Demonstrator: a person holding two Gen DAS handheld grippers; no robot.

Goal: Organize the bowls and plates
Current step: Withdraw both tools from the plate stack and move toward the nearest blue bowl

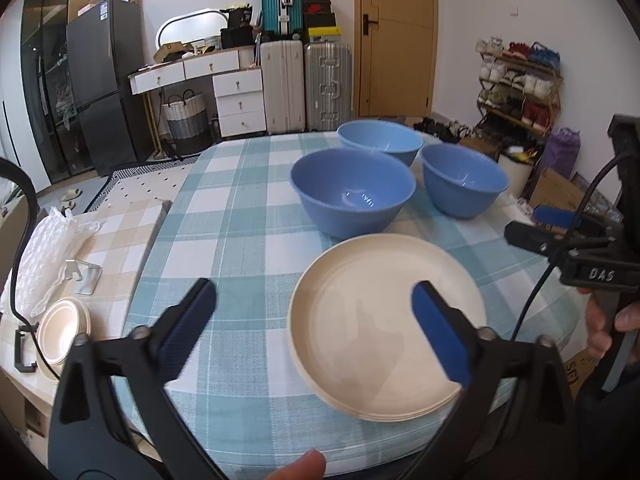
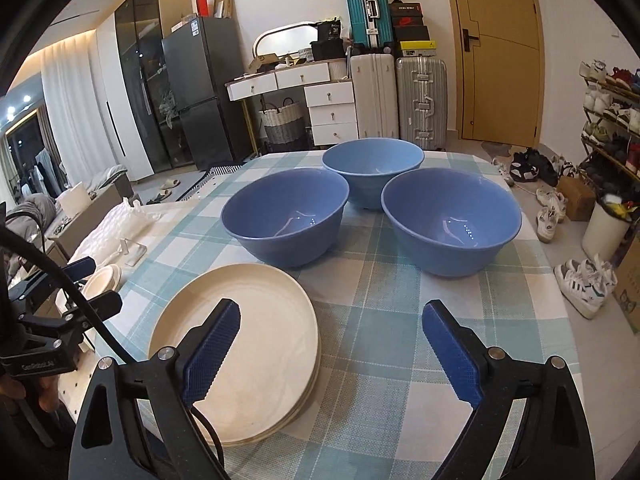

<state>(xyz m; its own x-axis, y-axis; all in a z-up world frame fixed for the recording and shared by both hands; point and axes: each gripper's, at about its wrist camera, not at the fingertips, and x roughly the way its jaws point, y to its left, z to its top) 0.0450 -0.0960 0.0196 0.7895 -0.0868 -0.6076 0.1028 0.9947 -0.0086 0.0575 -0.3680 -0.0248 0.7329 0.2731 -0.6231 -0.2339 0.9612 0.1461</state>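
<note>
A stack of cream plates [image 1: 372, 320] [image 2: 224, 284] lies on the near part of the checked tablecloth [image 1: 240, 208] [image 2: 380, 320]. Behind it stand three blue bowls, upright and empty: one nearest the plates [image 1: 352, 192] [image 2: 286, 212], one at the back [image 1: 380, 140] [image 2: 374, 164], one to the right [image 1: 464, 184] [image 2: 452, 216]. My left gripper [image 1: 314, 290] hangs open over the plates' left rim, holding nothing. My right gripper [image 2: 332, 309] is open over the plates' right rim, with nothing between its fingers.
A lower side table with a beige checked cloth [image 1: 132, 232] stands to the left, carrying small cream bowls [image 1: 64, 328] [image 2: 104, 280], crumpled plastic wrap [image 1: 48, 252] and a metal stand [image 1: 86, 276]. Shoes [image 2: 584, 280] lie on the floor to the right. Suitcases [image 2: 420, 100] stand beyond.
</note>
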